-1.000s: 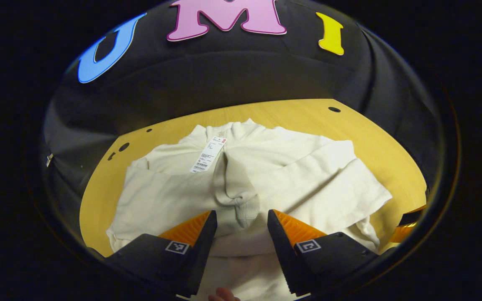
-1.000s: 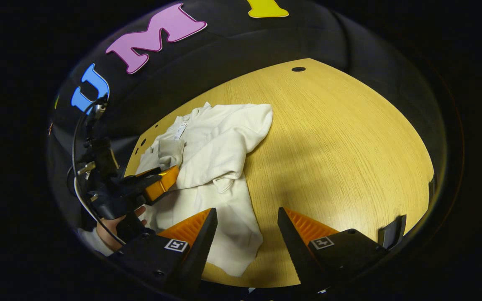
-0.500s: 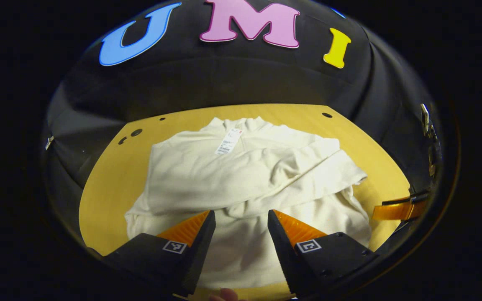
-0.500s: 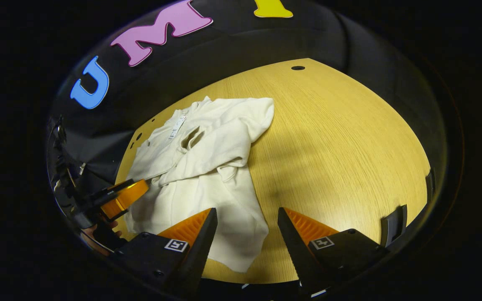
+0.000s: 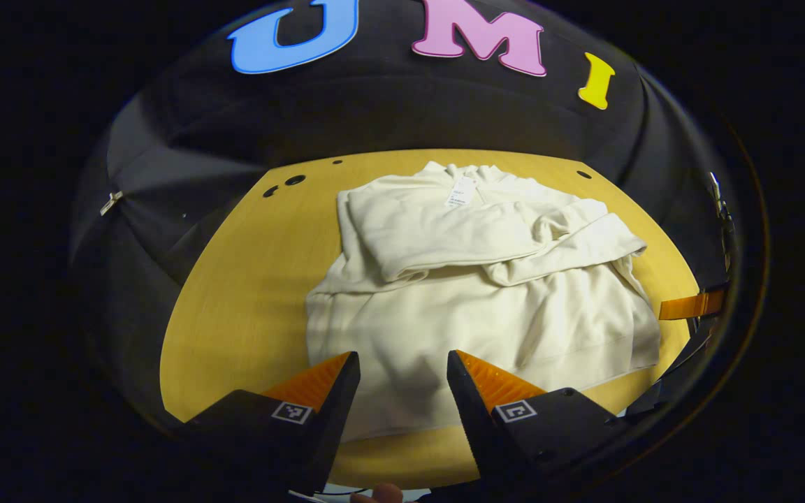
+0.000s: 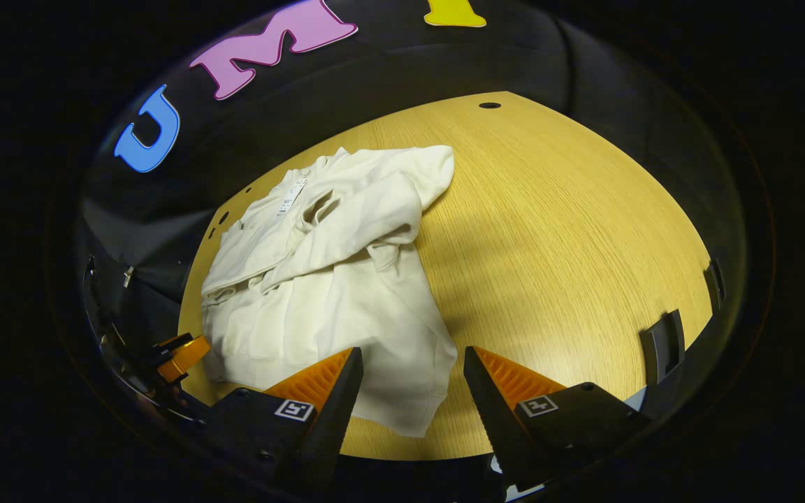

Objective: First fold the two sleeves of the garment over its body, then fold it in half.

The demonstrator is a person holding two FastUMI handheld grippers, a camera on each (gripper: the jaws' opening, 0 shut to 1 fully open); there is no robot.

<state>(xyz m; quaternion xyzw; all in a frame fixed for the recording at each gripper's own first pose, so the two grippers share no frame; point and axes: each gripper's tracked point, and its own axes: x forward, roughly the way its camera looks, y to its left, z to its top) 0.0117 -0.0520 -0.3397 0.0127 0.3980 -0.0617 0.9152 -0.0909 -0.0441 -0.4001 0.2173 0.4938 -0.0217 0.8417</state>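
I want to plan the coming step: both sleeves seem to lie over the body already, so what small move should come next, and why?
Probably lower both open grippers, left gripper and right gripper, to the near hem of the garment. Both sleeves already lie across its body, neither gripper holds cloth, and the fold in half remains.

Cream-white garment [image 5: 472,293] plain and unpatterned, small white tag [image 5: 460,192] with dark print at its collar, table [image 6: 570,230] honey-yellow with fine wood grain and a few dark round holes, booth wall black
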